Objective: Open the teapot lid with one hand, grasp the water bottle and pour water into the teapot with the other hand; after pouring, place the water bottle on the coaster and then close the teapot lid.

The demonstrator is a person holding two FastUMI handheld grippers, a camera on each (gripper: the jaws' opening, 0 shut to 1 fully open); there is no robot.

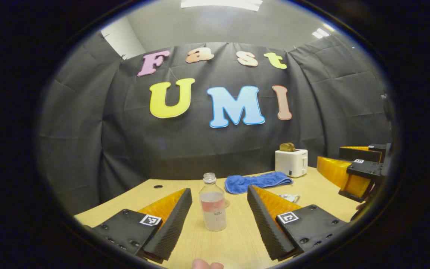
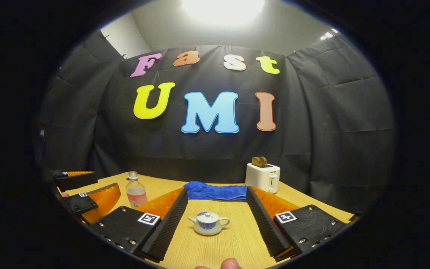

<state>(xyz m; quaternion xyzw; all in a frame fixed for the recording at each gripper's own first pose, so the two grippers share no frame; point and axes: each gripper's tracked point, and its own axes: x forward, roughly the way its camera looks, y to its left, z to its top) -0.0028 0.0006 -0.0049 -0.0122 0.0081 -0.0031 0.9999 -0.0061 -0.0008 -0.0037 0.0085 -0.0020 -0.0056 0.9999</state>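
1. A small white teapot (image 2: 208, 223) with blue painted decoration sits on the wooden table (image 2: 215, 246), lid (image 2: 208, 215) still on, spout to the left and loop handle to the right in the right gripper view.
2. The right gripper (image 2: 215, 220) hangs just short of the teapot with its jaws spread wide, framing the pot and touching nothing.
3. The lid carries a tiny knob, the only sensible hold; glazed ware of this kind is likely slick and breakable, so a light, centred pinch from above looks wise.
4. Left of the teapot and a little farther back stands the water bottle (image 1: 212, 207), clear plastic, uncapped, holding some pinkish liquid.
5. The left gripper (image 1: 218, 216) is lined up on the bottle, jaws wide on either side and apart from it.
6. The bottle should be light and its thin wall may buckle; a grip around the mid-body, at the label band, seems safest, and with no cap on it must stay upright until it is over the pot.
7. Behind the teapot lies a crumpled blue towel (image 2: 215, 192) near the table's far edge.
8. Behind and to the right of the teapot stands a white toaster (image 2: 262, 177) with bread in its slots.
9. I cannot pick out the coaster with certainty; nothing in the task looks begun yet.
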